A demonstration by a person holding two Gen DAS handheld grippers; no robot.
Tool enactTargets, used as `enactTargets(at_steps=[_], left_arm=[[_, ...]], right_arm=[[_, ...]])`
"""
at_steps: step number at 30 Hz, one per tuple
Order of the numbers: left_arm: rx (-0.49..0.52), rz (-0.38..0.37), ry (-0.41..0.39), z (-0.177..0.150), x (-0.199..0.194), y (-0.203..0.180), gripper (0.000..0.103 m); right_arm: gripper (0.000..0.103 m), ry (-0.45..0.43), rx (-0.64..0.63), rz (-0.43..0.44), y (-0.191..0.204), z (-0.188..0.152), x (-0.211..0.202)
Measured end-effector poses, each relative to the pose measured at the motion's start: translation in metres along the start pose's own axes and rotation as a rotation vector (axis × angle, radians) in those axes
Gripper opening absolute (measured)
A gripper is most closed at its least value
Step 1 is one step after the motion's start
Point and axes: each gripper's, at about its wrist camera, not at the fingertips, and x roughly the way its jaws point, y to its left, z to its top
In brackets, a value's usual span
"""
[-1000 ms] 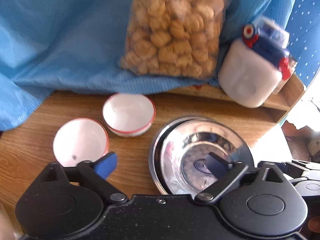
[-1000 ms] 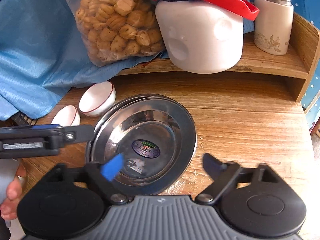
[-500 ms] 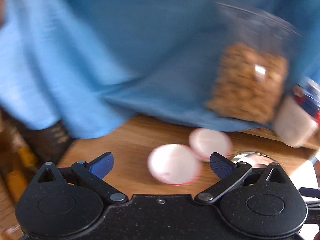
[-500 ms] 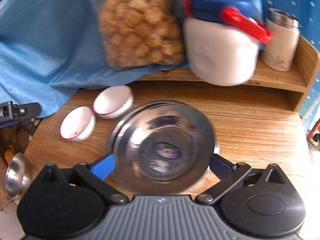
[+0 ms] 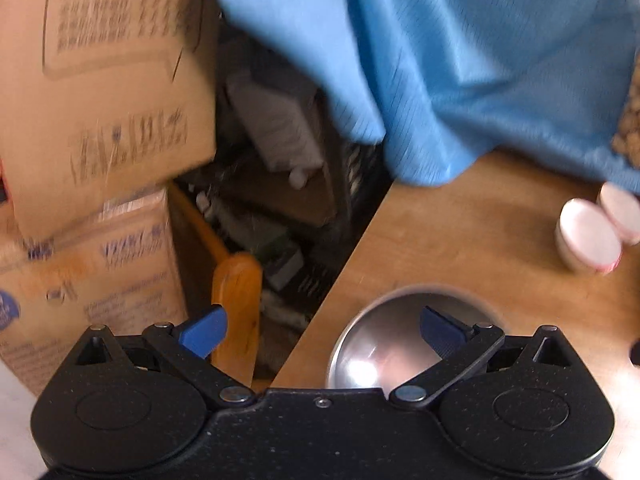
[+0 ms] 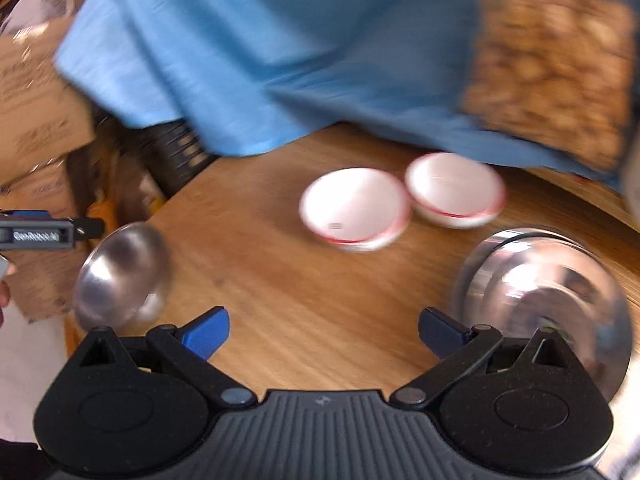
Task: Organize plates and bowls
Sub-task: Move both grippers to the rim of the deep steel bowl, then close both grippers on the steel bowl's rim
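Steel plates (image 6: 548,292) only in right view

Two bowls (image 6: 356,208) sit side by side behind the plates (image 6: 548,280).

Lower centre of the left wrist view: the left gripper (image 5: 322,330), matte black with blue finger pads (image 5: 202,330). Lower right of centre, a silver steel bowl (image 5: 384,344) with bright white glints. The table (image 5: 460,232) is honey-brown wood grain. Upper right, a sky-blue cloth (image 5: 460,60) with fine dark pinstripes. Upper left, tan cardboard boxes (image 5: 100,80) printed with blurred dark lettering.

Right wrist view: the right gripper (image 6: 324,332), black links on a ribbed grey body. At centre, two white bowls (image 6: 356,208) with red rims. Lower right, mirror-silver steel plates (image 6: 552,292). Upper right, a clear bag of golden-brown biscuits (image 6: 548,68).
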Motion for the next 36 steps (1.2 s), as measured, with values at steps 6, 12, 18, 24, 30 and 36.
enactTargets(at_steps=[6,12,18,24,30,36], left_arm=[[-0.044,-0.087,0.059,-0.022,0.011,0.019,0.102],[-0.069,-0.148,0.083,-0.028,0.02,0.024,0.102],[-0.069,-0.165,0.091,-0.032,0.027,0.023,0.102],[-0.075,-0.177,0.11,-0.035,0.031,0.024,0.097],[-0.087,-0.193,0.12,-0.035,0.038,0.03,0.071],[-0.104,-0.236,0.125,-0.032,0.041,0.037,0.054]], right_arm=[[0.103,0.037,-0.087,0.063,0.043,0.017,0.023],[0.103,0.075,-0.151,0.073,0.069,0.026,0.043],[0.103,0.122,-0.163,0.041,0.076,0.025,0.059],[0.103,0.137,-0.143,0.026,0.077,0.024,0.064],[0.085,0.136,-0.131,0.022,0.081,0.026,0.067],[0.066,0.124,-0.134,0.027,0.086,0.024,0.068]])
